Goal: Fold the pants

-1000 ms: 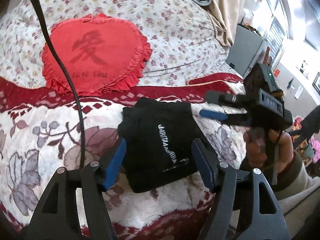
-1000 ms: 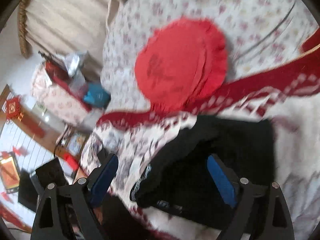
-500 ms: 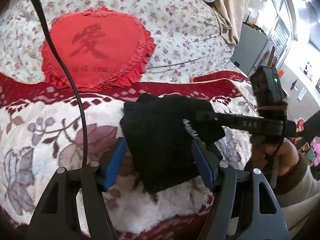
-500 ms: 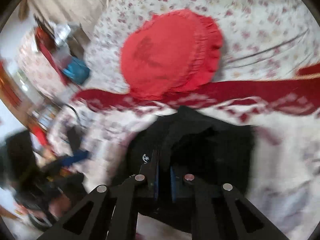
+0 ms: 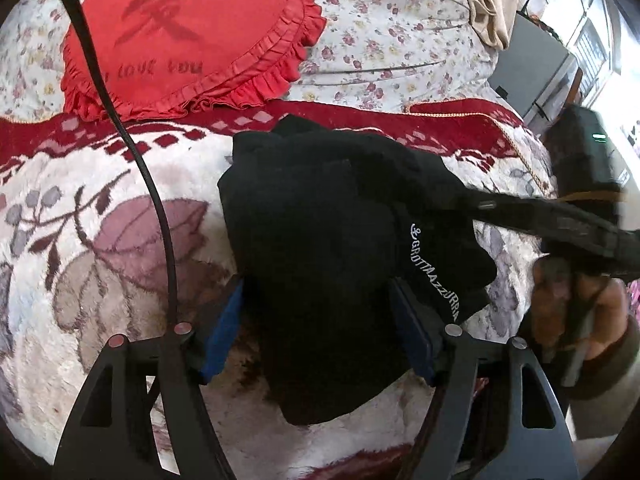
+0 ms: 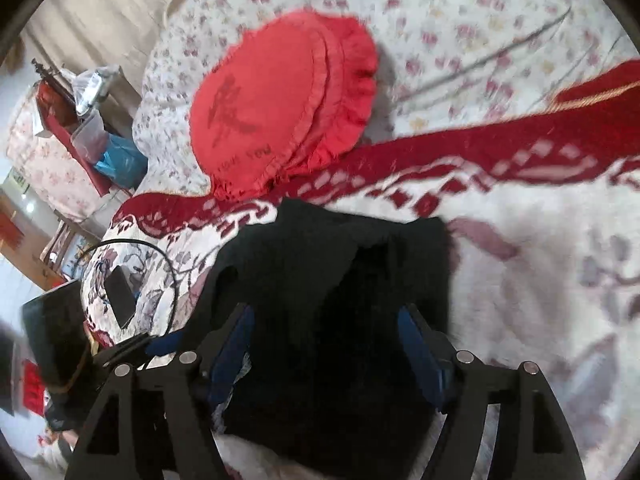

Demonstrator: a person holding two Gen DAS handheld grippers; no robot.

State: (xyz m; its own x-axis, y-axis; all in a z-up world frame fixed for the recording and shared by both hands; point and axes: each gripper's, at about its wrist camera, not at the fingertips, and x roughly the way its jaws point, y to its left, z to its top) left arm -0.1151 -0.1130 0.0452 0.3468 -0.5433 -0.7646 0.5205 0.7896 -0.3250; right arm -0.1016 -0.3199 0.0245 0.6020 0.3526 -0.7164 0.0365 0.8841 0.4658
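The black pants (image 5: 328,240) lie folded into a thick bundle on the white floral blanket, with white lettering on the right side. They also show in the right wrist view (image 6: 328,304). My left gripper (image 5: 324,332) is open, its blue pads on either side of the bundle's near edge. My right gripper (image 6: 328,344) is open over the bundle, its jaws wide apart on either side of the cloth. In the left wrist view the right gripper (image 5: 520,208) reaches in from the right above the pants.
A red heart-shaped cushion (image 5: 188,36) lies behind the pants on a floral quilt (image 5: 400,32). A black cable (image 5: 132,140) crosses the blanket at left. A phone (image 6: 120,300) lies near the bed's left edge. Furniture stands beyond both bed edges.
My right gripper, shut on a fold of the pants half a second ago, has opened and let it go. The bundle is thicker than a second ago. My left gripper stayed open.
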